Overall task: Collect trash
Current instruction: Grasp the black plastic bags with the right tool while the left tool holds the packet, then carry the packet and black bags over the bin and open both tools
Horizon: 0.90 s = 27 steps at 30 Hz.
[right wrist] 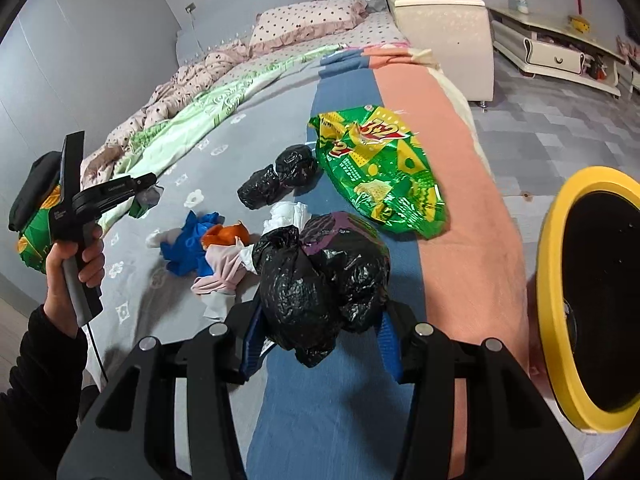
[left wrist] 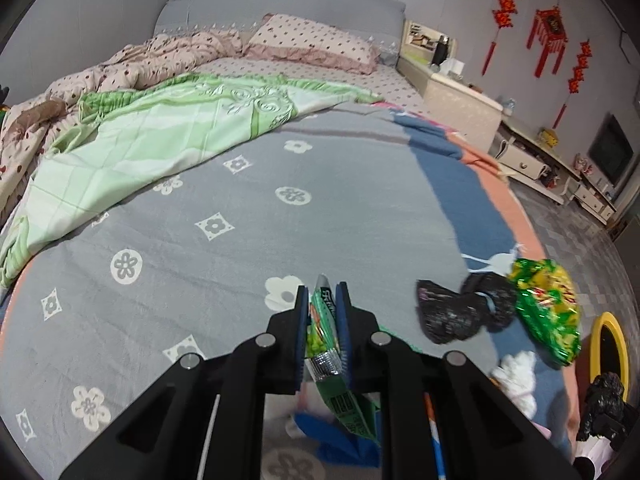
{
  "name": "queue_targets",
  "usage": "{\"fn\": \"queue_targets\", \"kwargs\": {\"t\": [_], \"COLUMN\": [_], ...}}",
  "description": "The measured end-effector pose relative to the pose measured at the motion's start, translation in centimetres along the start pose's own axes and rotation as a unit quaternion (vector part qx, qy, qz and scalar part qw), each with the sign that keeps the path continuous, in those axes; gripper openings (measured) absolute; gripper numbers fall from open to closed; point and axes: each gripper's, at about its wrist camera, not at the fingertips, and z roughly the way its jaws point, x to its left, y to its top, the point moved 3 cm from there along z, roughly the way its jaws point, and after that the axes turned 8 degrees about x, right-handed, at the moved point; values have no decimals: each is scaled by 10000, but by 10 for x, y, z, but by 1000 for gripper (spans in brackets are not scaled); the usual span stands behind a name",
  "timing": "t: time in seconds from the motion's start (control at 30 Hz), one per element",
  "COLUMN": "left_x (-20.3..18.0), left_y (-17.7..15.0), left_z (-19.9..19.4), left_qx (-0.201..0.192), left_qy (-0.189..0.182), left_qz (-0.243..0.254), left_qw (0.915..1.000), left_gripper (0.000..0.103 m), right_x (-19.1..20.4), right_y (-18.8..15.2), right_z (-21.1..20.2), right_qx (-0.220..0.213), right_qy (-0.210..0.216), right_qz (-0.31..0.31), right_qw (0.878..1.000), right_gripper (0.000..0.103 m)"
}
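While my left gripper (left wrist: 323,334) pinches a thin green foil snack wrapper (left wrist: 326,344) flat between its pads, my right gripper (right wrist: 320,344) clamps a knotted black plastic bag (right wrist: 320,280). Both seem light, soft, slippery; I judge the knot safest.

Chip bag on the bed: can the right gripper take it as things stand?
Probably not: the right gripper is shut on a black bag. The chip bag lies uncovered just beyond; drop the load in the bin first.

Home bedroom — bed (left wrist: 256,208) w/ pillow (left wrist: 316,40), quilts; TV (left wrist: 611,151) & red wall decor (left wrist: 550,36)
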Motion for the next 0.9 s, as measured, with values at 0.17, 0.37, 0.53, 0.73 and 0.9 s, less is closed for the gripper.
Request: {"fn": "queue_targets", "kwargs": {"t": [0.17, 0.37, 0.53, 0.73, 0.9], "left_x": [-20, -57, -93, -138, -174], "left_y": [-7, -18, -28, -35, -38], "left_z": [-24, -48, -67, -86, -94], "left_qx": [-106, -217, -328, -409, -431], "left_qy": [-113, -318, -582, -903, -1095], "left_qz": [146, 438, 658, 929, 1129], "left_qw": [9998, 9983, 9956, 9907, 9866], "left_gripper": [13, 13, 13, 13, 13], "right_x": [-3, -15, -30, -52, -74], "right_y": [-8, -13, -14, -11, -10], "right_z": [-22, -50, -73, -101, -123], "right_qx": [-156, -375, -573, -842, -1058], "right_qy": [30, 26, -6, -88, -181], "right_qz": [66, 206, 343, 521, 711], "right_qw": [9999, 9991, 9978, 9951, 9917], "right_gripper": [46, 46, 46, 46, 46]}}
